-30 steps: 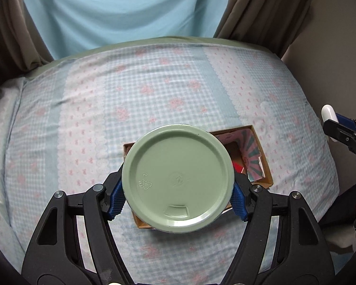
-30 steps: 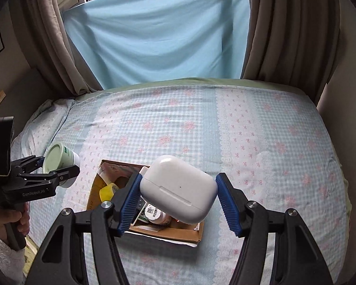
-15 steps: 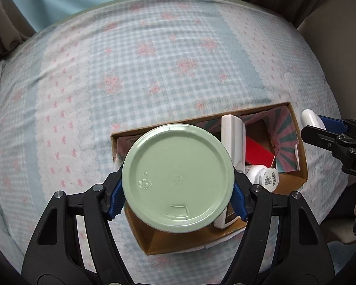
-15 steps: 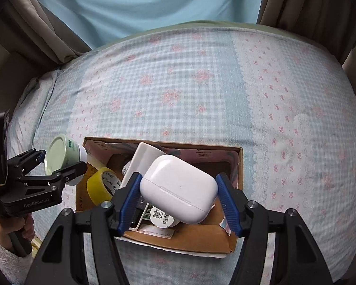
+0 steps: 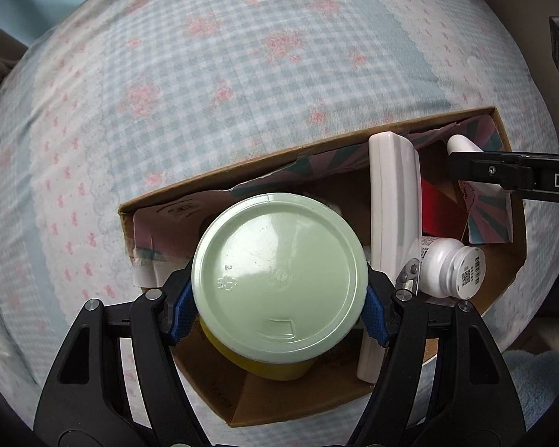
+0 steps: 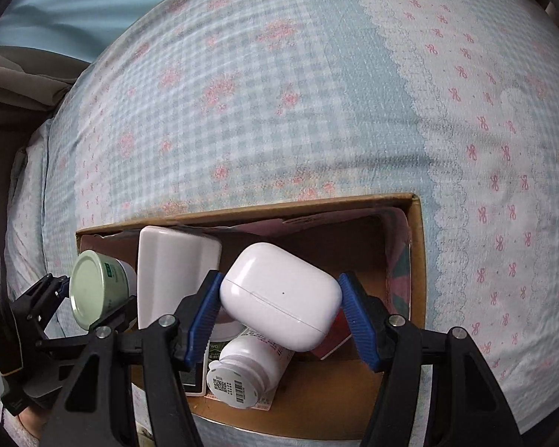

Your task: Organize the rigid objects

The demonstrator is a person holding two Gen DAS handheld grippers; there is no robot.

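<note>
The left gripper (image 5: 279,303) is clamped on a pale green-lidded jar (image 5: 279,279), its blue pads (image 5: 180,311) pressed against the lid's 2 sides. The jar hangs over the left part of an open cardboard box (image 5: 316,165) that sits on a bed with a blue gingham sheet (image 5: 223,74) printed with pink flowers and bows. Directly under the jar, inside the box, a yellow roll of tape (image 5: 275,370) shows at the lid's lower edge.

The right gripper (image 6: 281,314) grips a white earbud charging case (image 6: 281,292) between its blue pads (image 6: 356,326), the case tilted with its seam running diagonally. It hangs over the middle of the same box (image 6: 415,257), above the things inside.

In the box, a white rectangular device (image 5: 389,223) stands on edge, leaning just right of the jar. A white pill bottle (image 5: 451,268) with a barcode on its cap lies on its side beside that device; in the right wrist view the bottle (image 6: 242,368) lies just below the held case. A red item (image 5: 438,210) sits behind the bottle, partly hidden. A patterned pink-and-teal paper liner (image 5: 488,219) covers the box's inner walls.

From the right wrist view the left gripper (image 6: 93,298) and its jar (image 6: 95,288) appear at the box's left end, beside the white device (image 6: 169,272).
</note>
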